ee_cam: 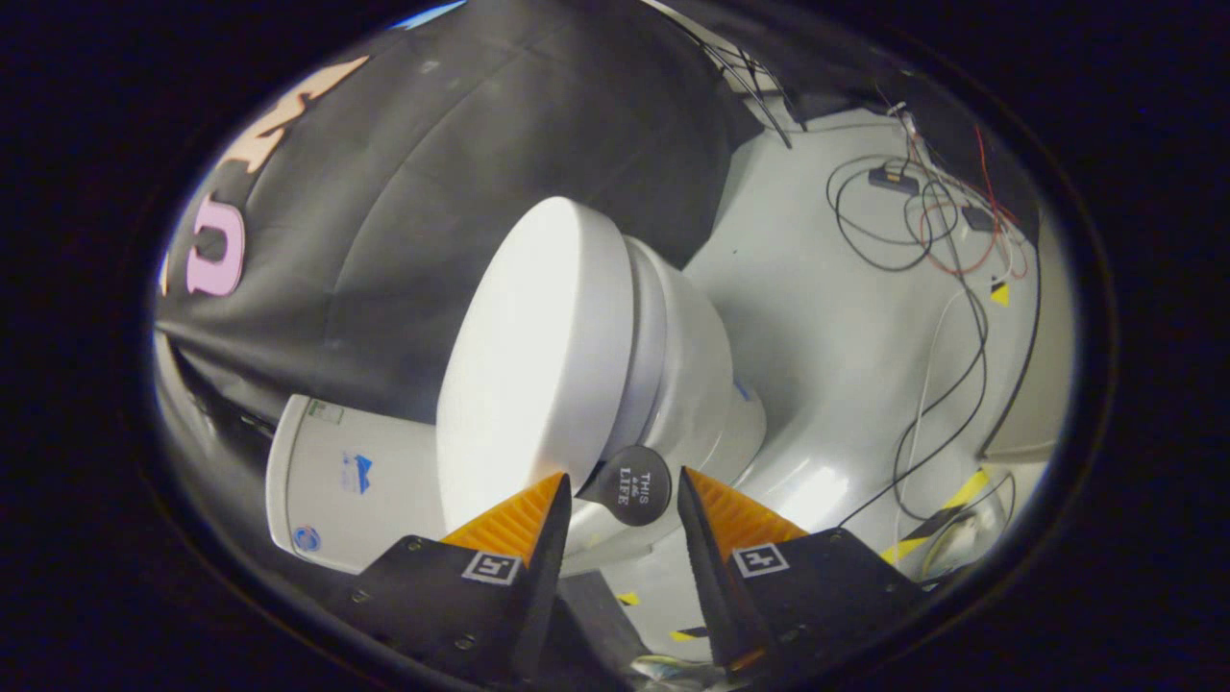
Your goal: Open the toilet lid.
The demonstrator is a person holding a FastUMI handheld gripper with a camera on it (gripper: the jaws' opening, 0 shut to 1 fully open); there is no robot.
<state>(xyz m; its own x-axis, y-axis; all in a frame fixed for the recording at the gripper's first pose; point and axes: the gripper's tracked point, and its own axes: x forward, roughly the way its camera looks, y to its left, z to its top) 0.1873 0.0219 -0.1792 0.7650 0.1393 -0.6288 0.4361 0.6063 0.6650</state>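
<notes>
Grey booth floor [826,317], loose cables [922,221]; white toilet [692,384] against black cloth, approach step under way.

Lid [528,356] looks closed down on the seat, tank [356,481] behind. Small round dark tab [634,483] at the lid's edge sits just ahead of the gripper [623,500], in line with the gap. Fingers stand apart, holding nothing. Next move, likely: ease forward, close on tab, swing lid toward tank.

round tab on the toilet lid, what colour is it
Black with white lettering, seen best in the gripper view: the round handle tab sits between the open fingers.
</notes>
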